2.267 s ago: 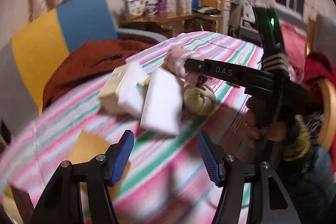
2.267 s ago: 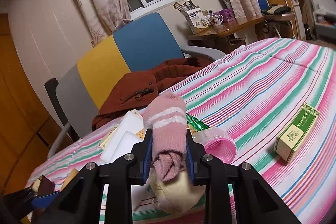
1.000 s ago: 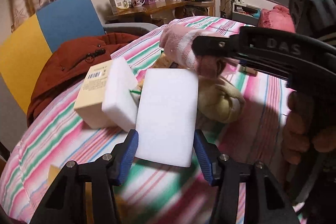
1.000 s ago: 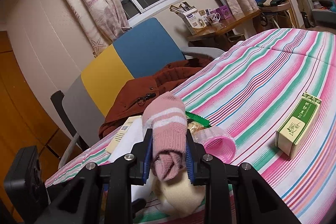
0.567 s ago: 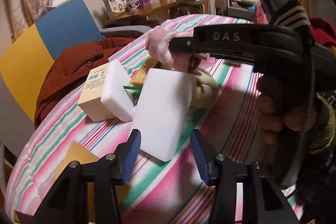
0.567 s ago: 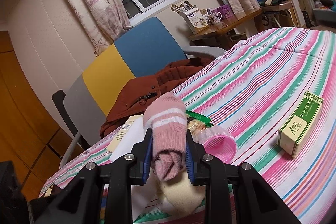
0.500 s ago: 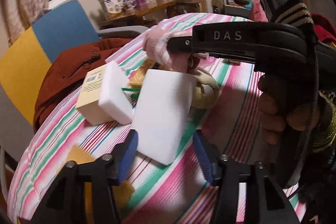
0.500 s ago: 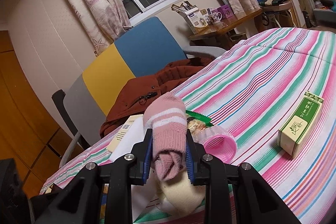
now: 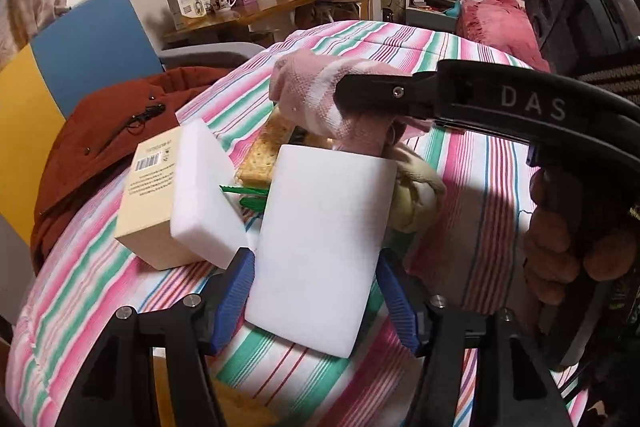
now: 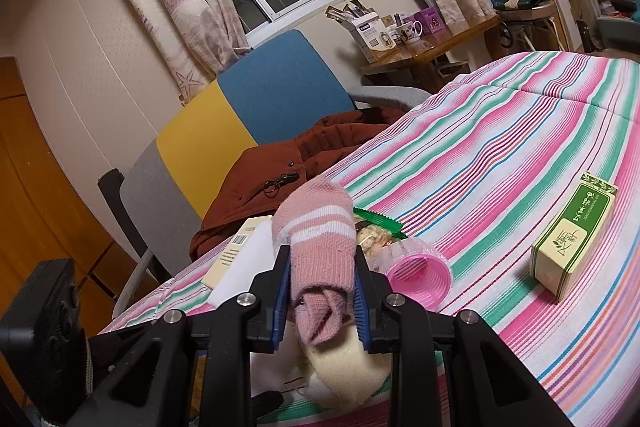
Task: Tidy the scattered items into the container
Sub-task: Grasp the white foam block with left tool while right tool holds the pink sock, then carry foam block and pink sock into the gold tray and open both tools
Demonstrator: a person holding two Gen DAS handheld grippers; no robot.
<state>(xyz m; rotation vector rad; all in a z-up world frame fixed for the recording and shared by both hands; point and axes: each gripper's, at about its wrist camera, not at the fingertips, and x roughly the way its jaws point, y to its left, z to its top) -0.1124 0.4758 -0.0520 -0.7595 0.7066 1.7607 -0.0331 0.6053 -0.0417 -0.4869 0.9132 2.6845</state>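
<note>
Looking through the left wrist camera, I see my left gripper [image 9: 316, 295] straddling the white sponge block [image 9: 320, 247], blue pads touching its long sides, its long axis running away from me; "DAS" reads on the right tool.

Through the right wrist camera, my right gripper [image 10: 320, 287] pinches the pink sock [image 10: 316, 247]; the green box [image 10: 572, 239] bears unreadable script. No container shows.
</note>
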